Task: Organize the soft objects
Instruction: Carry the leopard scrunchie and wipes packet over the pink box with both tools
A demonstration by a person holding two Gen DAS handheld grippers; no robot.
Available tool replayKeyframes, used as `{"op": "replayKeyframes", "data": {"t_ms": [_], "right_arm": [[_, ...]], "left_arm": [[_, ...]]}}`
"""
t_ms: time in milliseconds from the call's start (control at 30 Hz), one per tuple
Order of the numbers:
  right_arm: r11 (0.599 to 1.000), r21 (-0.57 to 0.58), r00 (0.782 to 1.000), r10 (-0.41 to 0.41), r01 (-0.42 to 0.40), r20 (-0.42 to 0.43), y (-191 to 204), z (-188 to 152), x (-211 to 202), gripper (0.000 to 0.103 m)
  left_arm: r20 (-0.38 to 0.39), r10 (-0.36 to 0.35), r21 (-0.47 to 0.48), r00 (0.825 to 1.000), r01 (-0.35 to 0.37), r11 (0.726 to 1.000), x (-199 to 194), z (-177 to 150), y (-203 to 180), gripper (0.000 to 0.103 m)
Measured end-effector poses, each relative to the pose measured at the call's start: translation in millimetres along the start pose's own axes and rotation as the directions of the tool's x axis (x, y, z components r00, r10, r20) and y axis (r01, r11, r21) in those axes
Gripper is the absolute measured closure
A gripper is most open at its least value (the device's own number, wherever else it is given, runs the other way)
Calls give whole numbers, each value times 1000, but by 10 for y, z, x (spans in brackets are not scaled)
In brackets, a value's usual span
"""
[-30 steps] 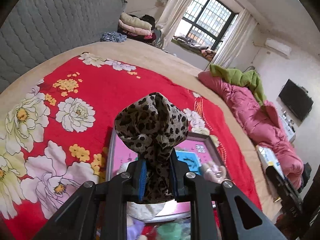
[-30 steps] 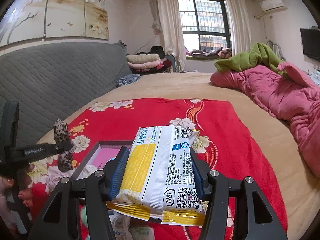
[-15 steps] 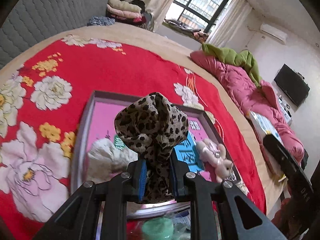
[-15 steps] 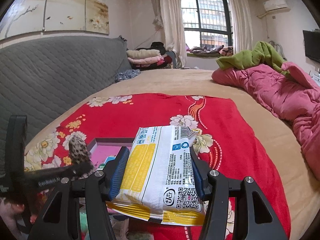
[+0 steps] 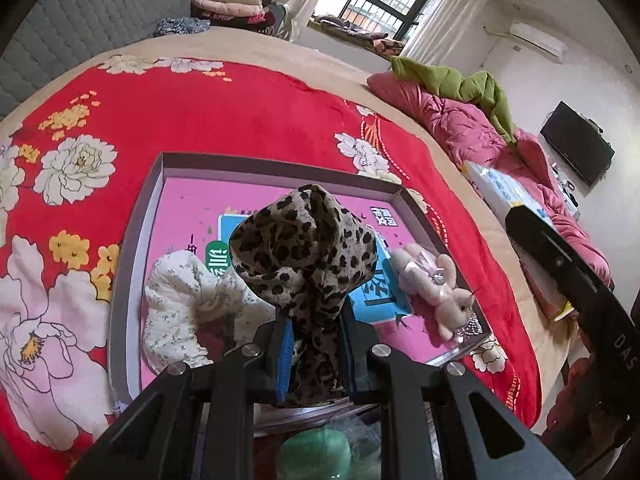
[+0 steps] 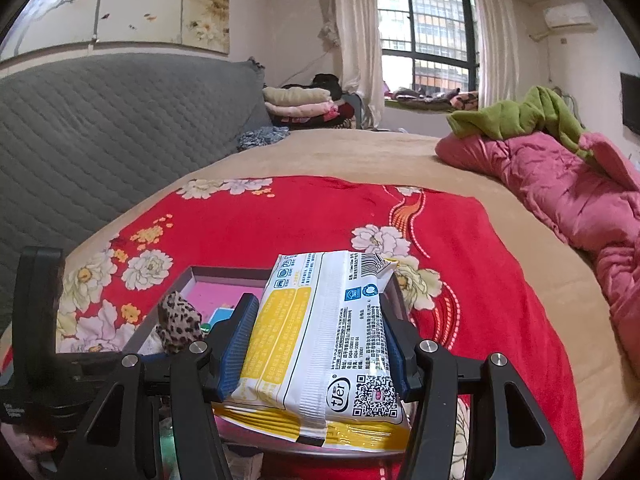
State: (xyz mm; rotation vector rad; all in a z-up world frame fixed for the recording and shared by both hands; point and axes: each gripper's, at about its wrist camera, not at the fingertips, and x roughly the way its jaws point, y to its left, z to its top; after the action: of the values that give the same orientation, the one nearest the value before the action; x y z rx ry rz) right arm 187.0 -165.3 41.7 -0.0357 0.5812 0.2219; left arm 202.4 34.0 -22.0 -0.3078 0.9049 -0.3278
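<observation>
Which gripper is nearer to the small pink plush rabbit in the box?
Left. The left gripper, holding leopard-print cloth, hovers beside the rabbit; right gripper is farther.

The white-and-yellow tissue pack [image 6: 320, 344] reads "tJer"; the black gripper arm [image 5: 568, 280] reads "DAS".

Left gripper [image 5: 314, 354]: jaws clamped on a leopard-print cloth [image 5: 306, 248], bunched upward. Beneath: grey-rimmed tray [image 5: 276, 168] with pink floor, on a red floral blanket [image 5: 224, 116] covering the bed. In tray: white floral cloth [image 5: 180, 300] at left edge; pink plush bunny [image 5: 436, 284] near right edge.
</observation>
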Motion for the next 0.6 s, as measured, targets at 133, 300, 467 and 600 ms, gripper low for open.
{"op": "replayKeyframes", "data": {"t_ms": [133, 300, 467, 600], "right_arm": [[1000, -8, 1000, 6, -6, -6, 46, 5, 63, 44], [1000, -16, 1000, 3, -3, -30, 58, -43, 171, 44], [1000, -14, 998, 0, -1, -59, 55, -116, 253, 44], [999, -48, 997, 4, -8, -82, 85, -173, 315, 44]], "left_arm": [[-11, -8, -13, 1000, 8, 1000, 34, -12, 38, 83], [-28, -19, -18, 999, 18, 1000, 75, -36, 31, 83], [-37, -25, -23, 999, 24, 999, 91, -34, 54, 83], [-52, -30, -28, 998, 29, 999, 121, -43, 72, 83]]}}
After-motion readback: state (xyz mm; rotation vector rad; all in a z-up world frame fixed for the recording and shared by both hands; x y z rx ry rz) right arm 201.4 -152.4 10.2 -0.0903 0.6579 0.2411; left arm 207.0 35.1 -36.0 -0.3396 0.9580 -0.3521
